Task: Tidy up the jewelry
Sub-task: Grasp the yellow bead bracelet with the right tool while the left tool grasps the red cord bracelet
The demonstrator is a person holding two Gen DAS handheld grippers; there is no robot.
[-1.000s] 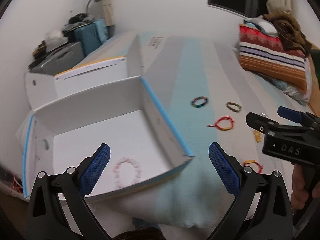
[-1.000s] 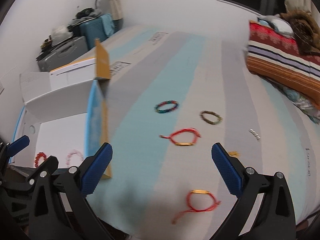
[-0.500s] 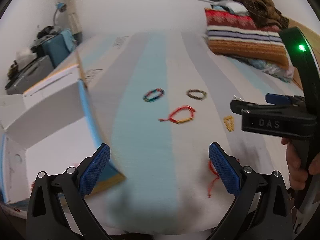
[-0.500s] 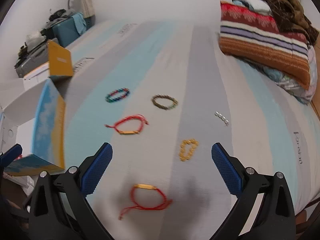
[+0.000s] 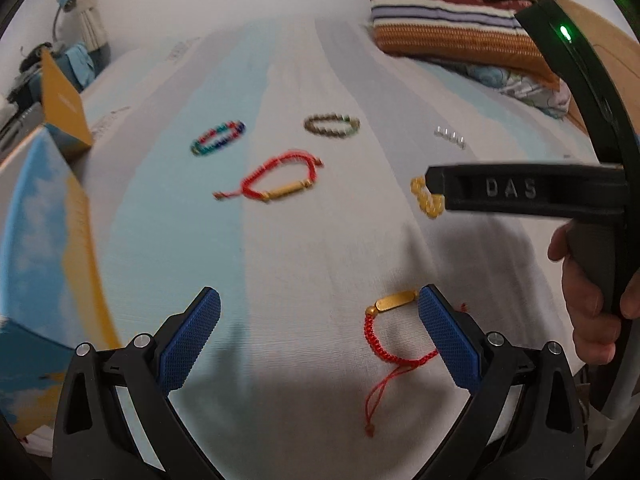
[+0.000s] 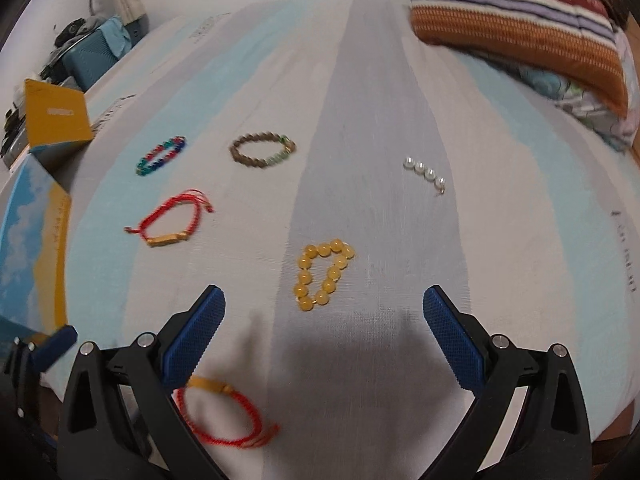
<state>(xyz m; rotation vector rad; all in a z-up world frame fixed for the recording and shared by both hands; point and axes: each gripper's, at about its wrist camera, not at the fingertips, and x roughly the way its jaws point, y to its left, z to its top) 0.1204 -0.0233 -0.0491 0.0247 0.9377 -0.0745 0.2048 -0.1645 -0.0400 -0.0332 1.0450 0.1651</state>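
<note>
Several bracelets lie on a striped bed sheet [image 6: 380, 100]. My left gripper [image 5: 320, 338] is open just above the sheet; a red cord bracelet with a gold bar [image 5: 390, 328] lies by its right finger. My right gripper [image 6: 324, 334] is open and empty, a yellow bead bracelet [image 6: 322, 274] just ahead between its fingers. Farther off lie a second red cord bracelet [image 6: 172, 220], a multicoloured bead bracelet [image 6: 160, 156], a brown bead bracelet [image 6: 262, 150] and a short string of pearls [image 6: 424, 172]. The near red cord bracelet [image 6: 224, 416] also shows behind my right gripper's left finger.
A blue and yellow cardboard box [image 5: 44, 240] stands at the left edge of the bed, its flap [image 6: 56, 120] raised. Striped pillows [image 6: 516, 28] lie at the far right. Clutter and a blue case [image 6: 88, 60] sit beside the bed at the far left.
Both grippers have swung right, away from the box and out over the sheet, and come lower and closer to the bracelets. The box interior with its pink bracelet is out of view now.
</note>
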